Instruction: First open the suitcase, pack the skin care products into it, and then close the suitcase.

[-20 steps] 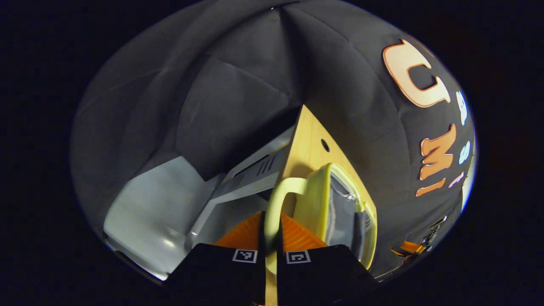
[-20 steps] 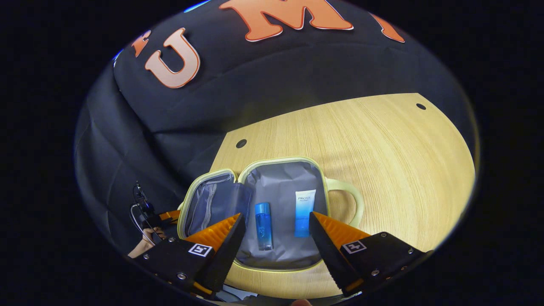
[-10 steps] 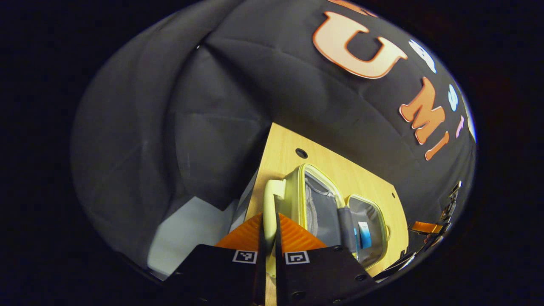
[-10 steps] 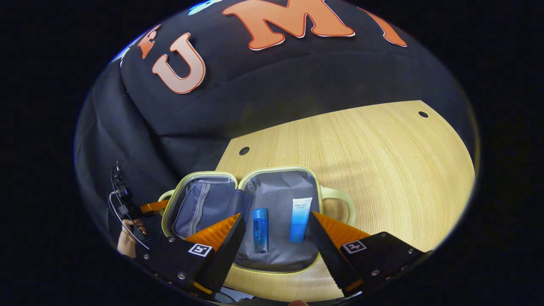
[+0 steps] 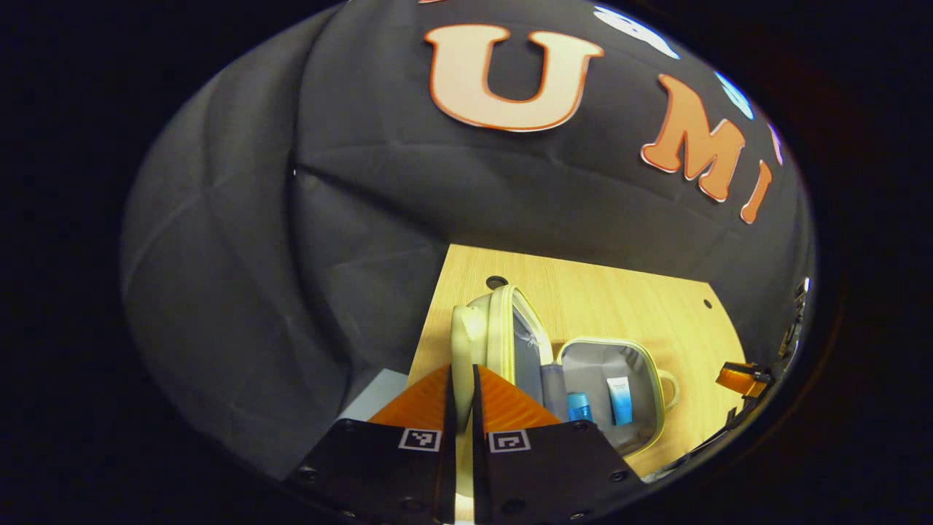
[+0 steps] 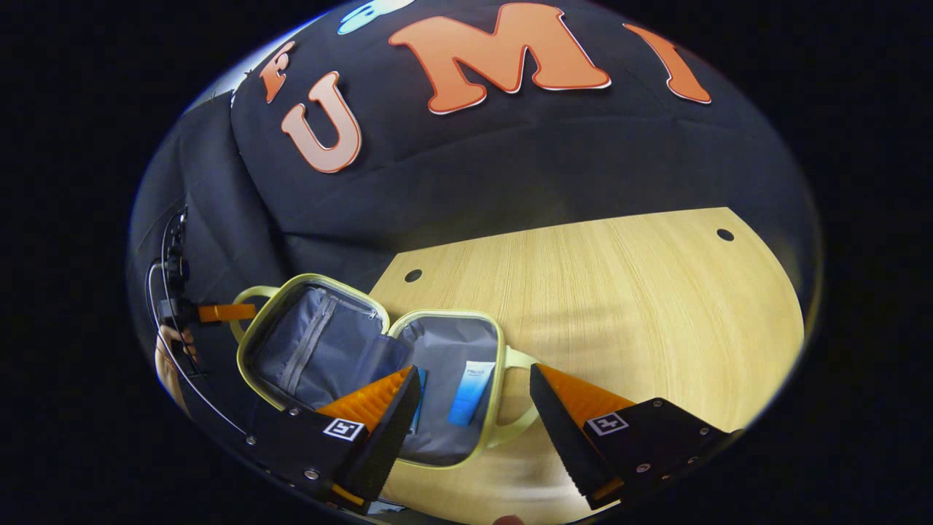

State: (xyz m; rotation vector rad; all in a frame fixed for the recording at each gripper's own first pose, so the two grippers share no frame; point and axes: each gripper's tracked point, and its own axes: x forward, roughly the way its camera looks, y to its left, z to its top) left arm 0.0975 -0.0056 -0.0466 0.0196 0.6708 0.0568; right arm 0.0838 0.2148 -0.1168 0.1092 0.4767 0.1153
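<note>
The suitcase lid (image 5: 503,328) has swung up since a second ago. The left gripper (image 5: 459,394) is clamped on the lid handle (image 5: 461,343). The right gripper (image 6: 474,405) hangs wide apart. The blue bottle (image 5: 579,406) and tube (image 6: 470,394) lie inside the near half on the table (image 6: 619,292). Fold the lid over slowly.

A light wooden table (image 6: 641,292) stands against the black cloth wall (image 6: 510,168). Small dark round holes (image 6: 413,275) sit near its far corners. A pale floor (image 5: 379,390) patch shows beside its edge.
</note>
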